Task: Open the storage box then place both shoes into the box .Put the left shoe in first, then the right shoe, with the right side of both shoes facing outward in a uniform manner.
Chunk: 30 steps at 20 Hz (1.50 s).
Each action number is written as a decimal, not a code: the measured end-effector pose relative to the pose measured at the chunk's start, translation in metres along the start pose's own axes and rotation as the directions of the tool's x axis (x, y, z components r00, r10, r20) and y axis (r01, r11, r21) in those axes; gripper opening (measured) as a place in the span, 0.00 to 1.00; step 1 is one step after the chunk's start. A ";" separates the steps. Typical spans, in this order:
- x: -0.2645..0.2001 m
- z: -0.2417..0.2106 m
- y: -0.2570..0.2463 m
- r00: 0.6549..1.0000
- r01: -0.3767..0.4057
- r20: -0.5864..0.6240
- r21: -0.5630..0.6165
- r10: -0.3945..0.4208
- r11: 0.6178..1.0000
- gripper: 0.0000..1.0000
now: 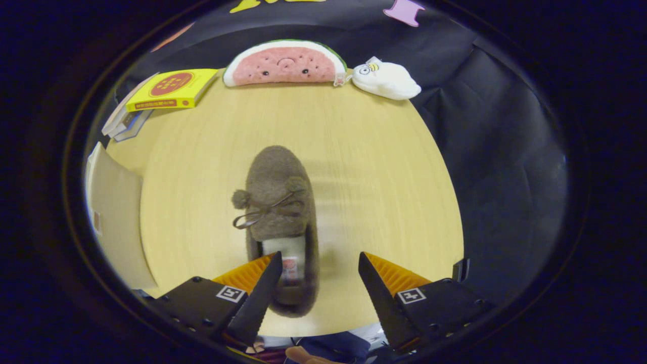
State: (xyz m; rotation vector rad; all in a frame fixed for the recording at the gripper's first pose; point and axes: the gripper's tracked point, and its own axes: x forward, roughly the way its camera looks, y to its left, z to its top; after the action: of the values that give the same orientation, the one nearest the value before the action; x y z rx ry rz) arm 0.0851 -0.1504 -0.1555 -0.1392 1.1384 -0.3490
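Gripper view, looking forward along the jaws over a round wooden worktop point(354, 167): gripper point(319, 283) spread wide, pinching nothing, with a brown fuzzy moccasin slipper point(280, 202) lying flat just ahead, toe pointing away and heel nearest. Slipper heel sitting beside the left finger, that fingertip point(270, 275) overlapping the heel opening, the right finger well clear over bare wood; slipper therefore off-centre between the jaws. Judged step: closing in to grasp this shoe; whether left or right shoe cannot be told with confidence from this angle. For a sound grasp: shift leftward to centre the heel collar between the fingers, or lower one finger into the opening and the other outside the heel wall, then close on the collar rather than the soft upper; keep clear of the bow and pompom lace point(258, 212) to avoid snagging. Pale box panel point(113, 212), apparently the storage box or its lid, standing at the left edge of the worktop, near the slipper's left; open or closed state not determinable. Open room: broad bare wood right of and beyond the slipper. Edges: worktop rim close behind the heel, so little margin for dragging backward. Far rim occupied by a watermelon-slice plush point(285, 64), a white plush toy point(386, 80) and a yellow book point(172, 90) on a stack, all well apart from the slipper.
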 end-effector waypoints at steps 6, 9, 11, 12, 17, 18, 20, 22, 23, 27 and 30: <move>0.030 -0.004 0.014 0.994 -0.086 -0.068 -0.007 0.085 0.996 0.30; 0.029 0.001 0.019 0.994 -0.103 -0.043 -0.035 0.102 0.994 0.08; 0.030 -0.002 0.018 0.993 -0.107 -0.043 -0.009 0.107 0.994 0.01; 0.028 -0.002 0.019 0.992 -0.118 -0.045 -0.003 0.118 0.993 0.01; -0.013 -0.008 0.031 0.966 -0.252 -0.043 0.059 0.255 0.966 0.01; -0.023 -0.008 0.032 0.962 -0.269 -0.030 0.062 0.271 0.961 0.01; -0.047 -0.008 0.034 0.959 -0.282 -0.004 0.044 0.282 0.958 0.01; -0.074 -0.010 0.035 0.959 -0.284 0.022 0.013 0.283 0.959 0.00; -0.089 -0.012 0.038 0.957 -0.288 0.032 -0.011 0.288 0.958 0.01; -0.144 -0.014 0.049 0.947 -0.304 0.085 -0.073 0.310 0.950 0.01; -0.177 -0.012 0.062 0.939 -0.309 0.129 -0.097 0.320 0.946 0.00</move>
State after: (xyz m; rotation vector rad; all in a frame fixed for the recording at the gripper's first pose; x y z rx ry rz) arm 0.0207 -0.0310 -0.0251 -0.0452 1.0118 -0.0096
